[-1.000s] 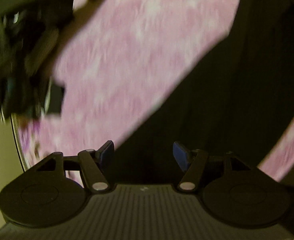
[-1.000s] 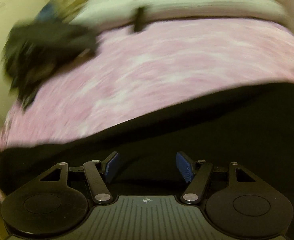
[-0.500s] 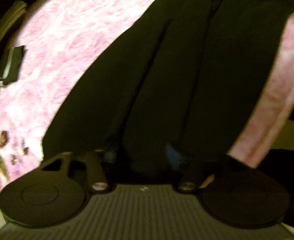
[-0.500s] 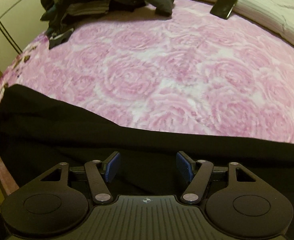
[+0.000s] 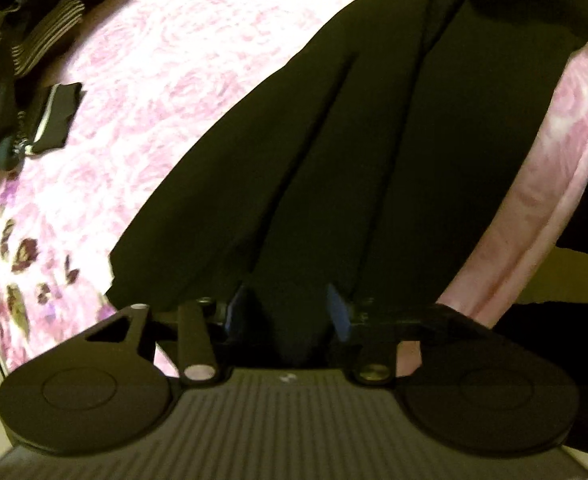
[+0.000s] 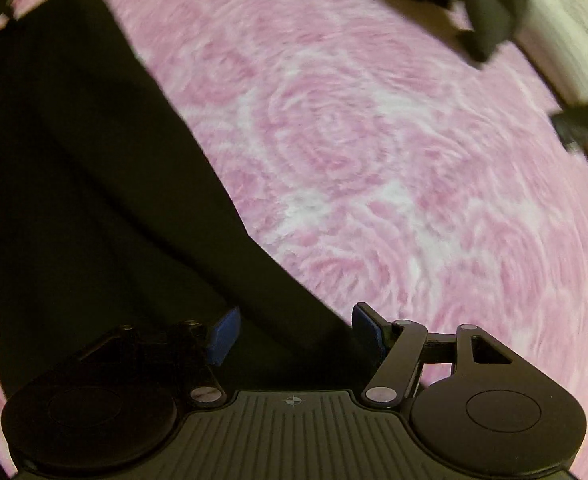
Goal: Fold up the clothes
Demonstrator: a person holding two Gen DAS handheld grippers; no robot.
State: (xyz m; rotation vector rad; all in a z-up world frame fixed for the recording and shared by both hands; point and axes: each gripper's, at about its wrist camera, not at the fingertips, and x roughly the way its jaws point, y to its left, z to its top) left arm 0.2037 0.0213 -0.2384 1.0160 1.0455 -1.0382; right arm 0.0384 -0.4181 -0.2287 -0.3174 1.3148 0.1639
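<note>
A heap of dark clothes [image 5: 9, 40] sits at the far left edge of the pink rose-patterned blanket [image 5: 197, 52]. My left gripper [image 5: 289, 312] has its blue pads spread around a fold of the black garment [image 5: 374, 152], which runs along the blanket's near edge; I cannot tell whether they pinch it. My right gripper [image 6: 298, 330] is spread wide over the garment's [image 6: 93, 200] edge, gripping nothing.
</note>
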